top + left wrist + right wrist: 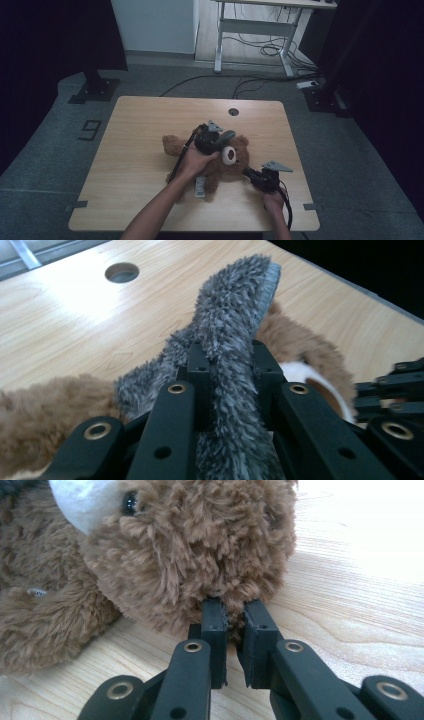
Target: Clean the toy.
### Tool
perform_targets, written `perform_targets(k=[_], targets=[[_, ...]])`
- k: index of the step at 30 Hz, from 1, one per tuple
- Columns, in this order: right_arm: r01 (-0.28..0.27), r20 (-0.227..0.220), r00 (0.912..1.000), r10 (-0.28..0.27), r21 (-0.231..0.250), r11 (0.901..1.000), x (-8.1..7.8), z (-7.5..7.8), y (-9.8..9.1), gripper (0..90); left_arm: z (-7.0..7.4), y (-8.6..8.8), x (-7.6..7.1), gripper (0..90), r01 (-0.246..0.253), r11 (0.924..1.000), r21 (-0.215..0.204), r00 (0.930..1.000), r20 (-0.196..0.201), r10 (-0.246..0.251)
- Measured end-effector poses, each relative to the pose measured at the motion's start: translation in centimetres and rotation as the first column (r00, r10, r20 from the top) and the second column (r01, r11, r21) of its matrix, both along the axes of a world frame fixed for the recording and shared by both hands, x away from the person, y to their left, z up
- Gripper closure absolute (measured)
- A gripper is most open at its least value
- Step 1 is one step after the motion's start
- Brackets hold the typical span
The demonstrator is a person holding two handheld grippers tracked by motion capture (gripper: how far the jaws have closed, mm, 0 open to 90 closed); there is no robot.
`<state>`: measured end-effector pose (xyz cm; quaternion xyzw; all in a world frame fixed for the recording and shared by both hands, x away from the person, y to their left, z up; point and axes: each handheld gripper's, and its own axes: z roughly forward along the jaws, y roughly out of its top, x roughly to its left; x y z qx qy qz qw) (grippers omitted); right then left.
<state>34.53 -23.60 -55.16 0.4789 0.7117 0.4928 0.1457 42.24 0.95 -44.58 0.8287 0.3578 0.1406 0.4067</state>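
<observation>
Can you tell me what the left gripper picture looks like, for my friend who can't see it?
The left hand-held gripper pinches a fuzzy grey piece of cloth between its two black jaws. Below lies a brown teddy bear on a light wooden table with a round hole.

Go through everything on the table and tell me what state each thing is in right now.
Teddy bear: lying on the table, tag showing.
Grey fuzzy piece: pinched in the left tool, held over the bear.
Left tool: shut on the grey piece.
Right tool: shut on the bear's fur.
Table: bare wood.
</observation>
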Motion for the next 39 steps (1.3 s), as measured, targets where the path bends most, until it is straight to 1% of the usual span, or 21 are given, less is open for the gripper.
perform_targets(k=[3,4,5,7,9,10,11,13,15,19,20,21,23,28,31,33,34,36,37,38,39], targets=[[-0.001,0.001,1.0,0.001,-0.004,1.0,0.0,0.0,0.0,81.8,0.2,1.1,-0.1,75.8,-0.024,0.9996,-0.012,0.9997,0.007,0.024],[0.0,-0.001,1.0,0.0,-0.007,1.0,-0.1,0.0,0.1,81.9,0.6,2.3,-0.3,75.6,-0.048,0.9987,-0.019,0.9987,0.018,0.048],[0.0,-0.001,1.0,0.0,-0.007,1.0,-0.1,0.0,0.1,81.9,0.6,2.3,-0.3,75.5,-0.048,0.9987,-0.019,0.9987,0.018,0.048],[0.001,-0.005,1.0,-0.001,-0.013,0.9999,-0.1,0.0,0.1,81.9,1.4,4.6,-0.5,75.4,-0.084,0.9959,-0.033,0.9961,0.025,0.085],[0.001,-0.006,1.0,-0.001,-0.013,0.9999,-0.1,0.0,0.1,81.9,1.6,5.5,-0.7,75.4,-0.096,0.9949,-0.03,0.9947,0.033,0.097],[0.002,-0.009,1.0,-0.002,-0.013,0.9999,-0.1,0.0,0.1,81.9,1.8,7.3,-1.0,75.5,-0.128,0.9915,-0.02,0.9907,0.044,0.129],[0.002,-0.009,1.0,-0.002,-0.013,0.9999,-0.1,0.0,0.1,81.9,1.8,7.3,-1.0,75.5,-0.128,0.9915,-0.02,0.9907,0.044,0.129],[0.002,-0.011,0.9999,-0.002,-0.014,0.9999,-0.1,0.0,0.1,81.9,1.6,9.3,-1.3,75.5,-0.161,0.9867,-0.023,0.9862,0.036,0.161],[0.002,-0.011,0.9999,-0.003,-0.015,0.9999,-0.1,0.0,0.1,81.9,1.0,11.3,-1.5,75.5,-0.194,0.9802,-0.042,0.9808,0.015,0.194],[0.003,-0.015,0.9999,-0.004,-0.014,0.9999,-0.1,0.0,0.1,81.8,-0.6,14.5,-1.8,75.4,-0.241,0.9698,-0.039,0.9705,-0.026,0.24],[0.004,-0.012,0.9999,-0.005,-0.014,0.9999,-0.1,0.0,0.1,81.8,-1.3,15.7,-1.9,75.3,-0.265,0.9636,-0.034,0.9637,-0.04,0.264],[0.004,-0.012,0.9999,-0.005,-0.014,0.9999,-0.1,0.0,0.1,81.8,-1.3,15.7,-1.9,75.4,-0.265,0.9636,-0.034,0.9637,-0.04,0.264],[0.005,-0.01,0.9999,-0.005,-0.009,0.9999,-0.1,0.0,0.2,81.8,-2.2,17.4,-1.9,75.4,-0.29,0.9561,-0.04,0.9555,-0.066,0.287],[0.004,-0.011,0.9999,-0.004,-0.008,1.0,-0.1,0.0,0.1,81.8,-2.8,18.5,-2.2,75.5,-0.309,0.9499,-0.049,0.9491,-0.082,0.304],[0.004,-0.011,0.9999,-0.004,-0.009,1.0,-0.1,0.0,0.2,81.8,-2.6,18.8,-2.4,75.7,-0.31,0.9488,-0.061,0.9489,-0.083,0.304],[0.004,-0.013,0.9999,-0.004,-0.013,0.9999,-0.1,0.0,0.2,81.8,-1.5,18.2,-2.8,75.8,-0.289,0.9532,-0.089,0.9567,-0.063,0.284],[0.004,-0.013,0.9999,-0.004,-0.013,0.9999,-0.1,0.0,0.2,81.8,-1.5,18.2,-2.8,75.7,-0.289,0.9532,-0.089,0.9567,-0.063,0.284],[0.004,-0.014,0.9999,-0.004,-0.011,0.9999,-0.1,0.0,0.2,81.8,-0.4,17.2,-3.1,75.7,-0.261,0.9601,-0.1,0.9652,-0.039,0.259],[0.004,-0.015,0.9999,-0.004,-0.011,0.9999,-0.1,0.0,0.2,81.8,0.7,15.9,-3.3,75.8,-0.229,0.967,-0.112,0.9734,-0.012,0.229],[0.004,-0.014,0.9999,-0.004,-0.011,0.9999,-0.1,0.0,0.2,81.8,0.7,15.9,-3.3,75.8,-0.229,0.967,-0.112,0.9734,-0.012,0.229],[0.004,-0.014,0.9999,-0.004,-0.011,0.9999,-0.1,0.0,0.2,81.8,1.3,15.2,-3.3,75.8,-0.211,0.97,-0.12,0.977,0.004,0.213]])
